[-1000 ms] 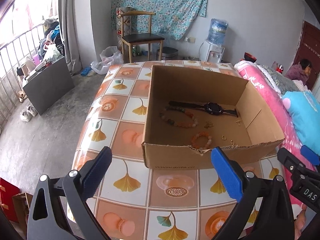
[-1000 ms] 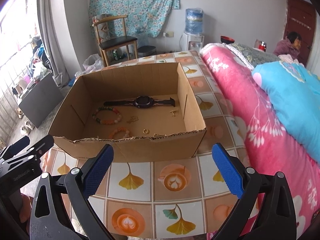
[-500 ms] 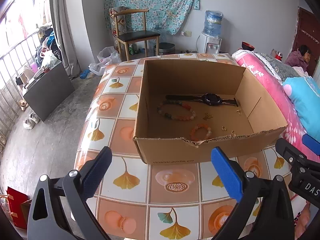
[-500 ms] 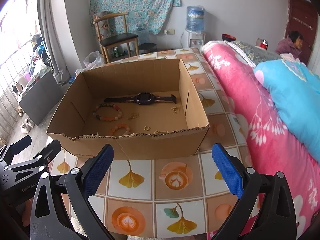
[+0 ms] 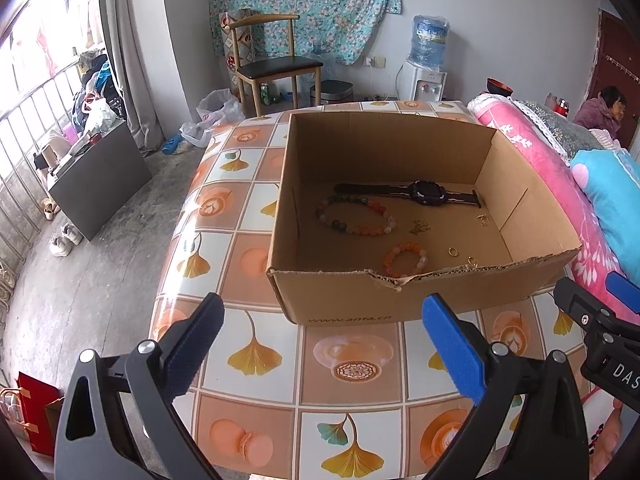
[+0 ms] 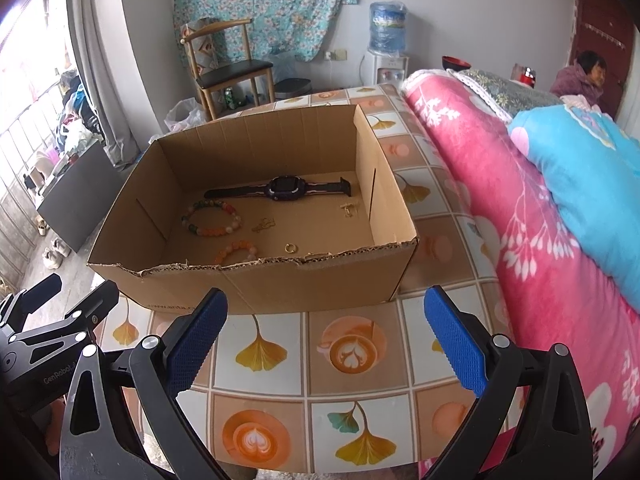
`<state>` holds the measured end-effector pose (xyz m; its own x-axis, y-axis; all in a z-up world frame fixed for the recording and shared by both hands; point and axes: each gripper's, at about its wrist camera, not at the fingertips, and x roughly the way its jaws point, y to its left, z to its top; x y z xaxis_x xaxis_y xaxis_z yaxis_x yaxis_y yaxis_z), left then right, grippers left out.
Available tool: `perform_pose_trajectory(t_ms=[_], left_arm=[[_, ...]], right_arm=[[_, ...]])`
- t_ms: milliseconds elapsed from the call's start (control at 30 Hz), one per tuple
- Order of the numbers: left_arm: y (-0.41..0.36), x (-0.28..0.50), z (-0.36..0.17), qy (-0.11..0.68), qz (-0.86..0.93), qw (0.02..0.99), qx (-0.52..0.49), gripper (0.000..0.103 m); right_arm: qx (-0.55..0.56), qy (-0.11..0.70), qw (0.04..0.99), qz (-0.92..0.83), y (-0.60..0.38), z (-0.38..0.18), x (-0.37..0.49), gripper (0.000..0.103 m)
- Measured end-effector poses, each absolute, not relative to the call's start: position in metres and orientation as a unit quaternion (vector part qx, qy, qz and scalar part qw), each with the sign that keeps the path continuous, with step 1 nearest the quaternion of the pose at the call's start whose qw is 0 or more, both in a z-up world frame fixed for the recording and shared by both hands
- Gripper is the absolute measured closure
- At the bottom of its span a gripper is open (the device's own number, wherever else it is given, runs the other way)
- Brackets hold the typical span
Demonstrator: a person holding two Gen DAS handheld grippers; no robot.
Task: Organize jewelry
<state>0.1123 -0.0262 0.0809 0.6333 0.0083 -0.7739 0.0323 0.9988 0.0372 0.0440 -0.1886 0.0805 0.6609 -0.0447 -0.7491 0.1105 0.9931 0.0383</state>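
An open cardboard box [image 5: 344, 296] [image 6: 280, 284] stands on a tiled-pattern table [image 5: 352, 368] [image 6: 348, 352]. Inside lie a dark watch [image 5: 428, 193] [image 6: 285, 189], a multicoloured bead bracelet [image 5: 354, 216] [image 6: 212, 218], a smaller orange bead bracelet [image 5: 405, 259] [image 6: 236, 252], small gold rings [image 5: 453, 252] [image 6: 291, 247] and little gold pieces [image 5: 420, 227] [image 6: 349, 209]. My left gripper [image 5: 320, 348] hangs open in front of the box's near wall, holding nothing. My right gripper [image 6: 326, 340] is open too, just short of the same wall. Each gripper shows at the edge of the other's view.
A pink quilt [image 6: 520, 208] and blue pillow [image 6: 588, 184] border the table on the right. A wooden chair [image 5: 272, 68], a water dispenser [image 5: 428, 64] and plastic bags stand behind the table. A person sits at the far right [image 6: 580, 80]. The floor drops off to the left.
Both grippers have drawn back and risen slightly, so the box looks smaller and more of the table shows. The jewellery has not moved. Both stay open.
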Motion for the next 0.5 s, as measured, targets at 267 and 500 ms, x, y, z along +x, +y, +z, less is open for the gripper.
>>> perform_pose_trajectory(t_ms=[267, 500], left_arm=[[-0.0262, 0.1125, 0.0795, 0.431, -0.009, 0.902, 0.022, 0.006], [-0.0265, 0.1119, 0.0784, 0.431, -0.010, 0.902, 0.022, 0.006]], right_arm=[[0.040, 0.409, 0.911, -0.043, -0.1887, 0.0804, 0.0437, 0.008], [0.039, 0.410, 0.910, -0.042, -0.1884, 0.0790, 0.0435, 0.008]])
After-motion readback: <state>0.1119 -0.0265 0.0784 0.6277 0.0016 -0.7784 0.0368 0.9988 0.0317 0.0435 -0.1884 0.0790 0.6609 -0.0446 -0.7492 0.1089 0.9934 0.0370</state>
